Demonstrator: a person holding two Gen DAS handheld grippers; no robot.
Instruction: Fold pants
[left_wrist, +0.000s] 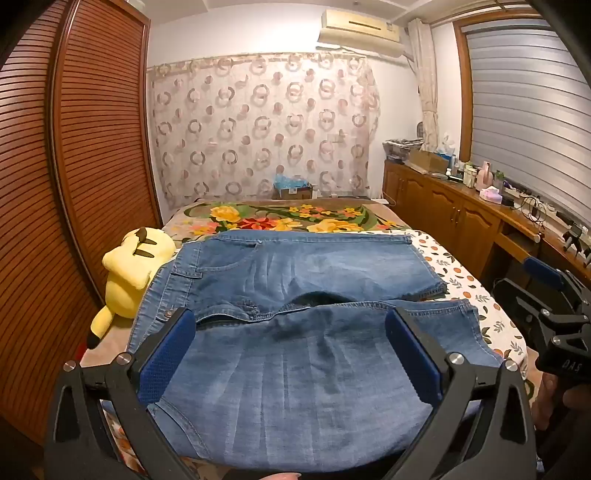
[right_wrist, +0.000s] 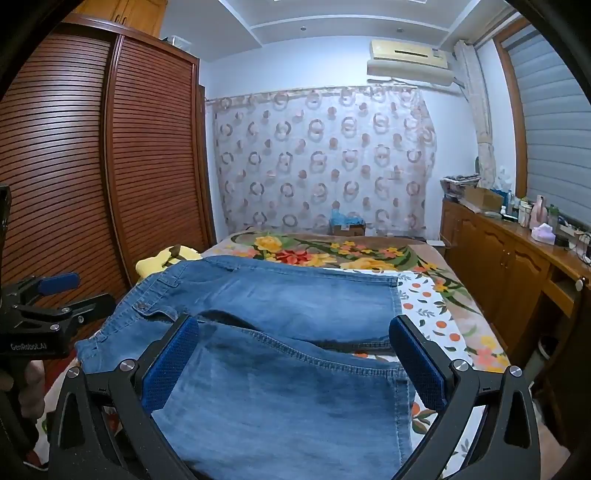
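Observation:
Blue denim pants (left_wrist: 295, 280) lie flat across the near end of the bed, waistband to the left, the two leg ends to the right; they also show in the right wrist view (right_wrist: 280, 306). My left gripper (left_wrist: 290, 325) is open and empty, hovering over the near leg by the waist side. My right gripper (right_wrist: 293, 332) is open and empty, over the near leg toward its hem (right_wrist: 402, 376). The right gripper also shows at the right edge of the left wrist view (left_wrist: 543, 291); the left one shows at the left edge of the right wrist view (right_wrist: 55, 291).
A yellow plush toy (left_wrist: 129, 273) lies on the bed left of the waistband. A floral blanket (left_wrist: 280, 218) covers the far bed. A slatted wooden wardrobe (left_wrist: 74, 166) stands on the left, a wooden cabinet (left_wrist: 454, 206) with clutter on the right.

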